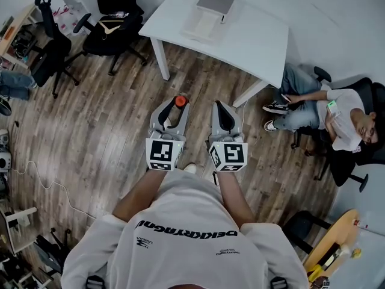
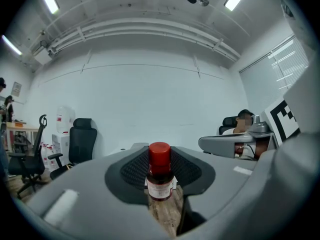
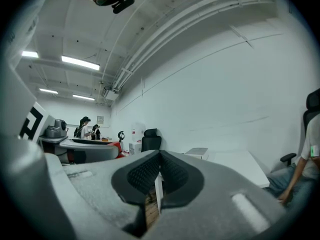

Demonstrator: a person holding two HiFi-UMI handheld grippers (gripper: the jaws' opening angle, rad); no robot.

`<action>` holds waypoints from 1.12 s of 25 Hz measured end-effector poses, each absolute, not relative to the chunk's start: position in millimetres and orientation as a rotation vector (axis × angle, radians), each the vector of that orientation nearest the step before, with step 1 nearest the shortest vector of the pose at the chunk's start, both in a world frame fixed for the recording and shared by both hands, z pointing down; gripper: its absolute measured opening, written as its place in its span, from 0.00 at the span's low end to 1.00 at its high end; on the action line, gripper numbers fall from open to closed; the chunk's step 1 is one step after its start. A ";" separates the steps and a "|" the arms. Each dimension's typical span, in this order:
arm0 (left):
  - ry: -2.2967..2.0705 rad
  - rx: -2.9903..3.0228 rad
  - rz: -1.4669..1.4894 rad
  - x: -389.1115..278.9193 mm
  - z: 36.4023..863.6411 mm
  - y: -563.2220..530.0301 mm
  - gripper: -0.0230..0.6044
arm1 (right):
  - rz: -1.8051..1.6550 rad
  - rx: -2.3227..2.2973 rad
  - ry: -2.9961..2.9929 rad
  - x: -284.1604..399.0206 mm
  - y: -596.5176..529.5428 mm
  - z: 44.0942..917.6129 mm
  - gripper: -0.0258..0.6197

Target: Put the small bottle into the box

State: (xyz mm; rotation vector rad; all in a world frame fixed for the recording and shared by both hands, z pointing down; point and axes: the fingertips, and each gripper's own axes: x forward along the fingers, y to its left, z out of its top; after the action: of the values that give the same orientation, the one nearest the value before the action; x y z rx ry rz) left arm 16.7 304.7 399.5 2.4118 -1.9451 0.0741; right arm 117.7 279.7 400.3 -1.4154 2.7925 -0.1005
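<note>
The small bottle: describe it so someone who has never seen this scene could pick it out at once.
In front of the white table, a person holds two hand-held grippers over the wooden floor. The small bottle sits clamped in the left hand-held gripper. Its bright red cap and dark labelled body stand out from the grey jaws.

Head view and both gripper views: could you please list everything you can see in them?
small bottle: one, brown with a red cap, between the left gripper's fingers, above the floor
table: one, white, ahead of the grippers
box: one, grey, on the table's far side
office chairs: at least two, black, far left
seated person: one, right of the table
floor: wood planks
left gripper: one, grey, closed on the bottle
right gripper: one, grey, fingers together, empty
</note>
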 end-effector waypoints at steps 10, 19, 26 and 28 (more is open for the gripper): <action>-1.918 2.418 0.076 2.0 403.3 247.0 0.25 | -0.092 -1.452 2.787 103.3 226.1 402.3 0.04; -1.867 2.446 0.100 -16.0 407.2 176.6 0.25 | -0.102 -1.499 2.767 84.0 160.6 404.4 0.04; -1.802 2.483 0.120 -35.4 404.2 113.9 0.25 | -0.123 -1.573 2.730 67.2 100.1 401.8 0.04; -1.784 2.496 0.128 -41.5 401.7 96.6 0.25 | -0.126 -1.596 2.718 62.4 84.6 399.8 0.04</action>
State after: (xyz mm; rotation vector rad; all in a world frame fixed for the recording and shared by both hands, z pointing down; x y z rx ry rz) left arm -41.5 96.6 401.7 2.4960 -1.7840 0.1275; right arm 62.4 84.6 399.8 -1.5965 2.7180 -0.1264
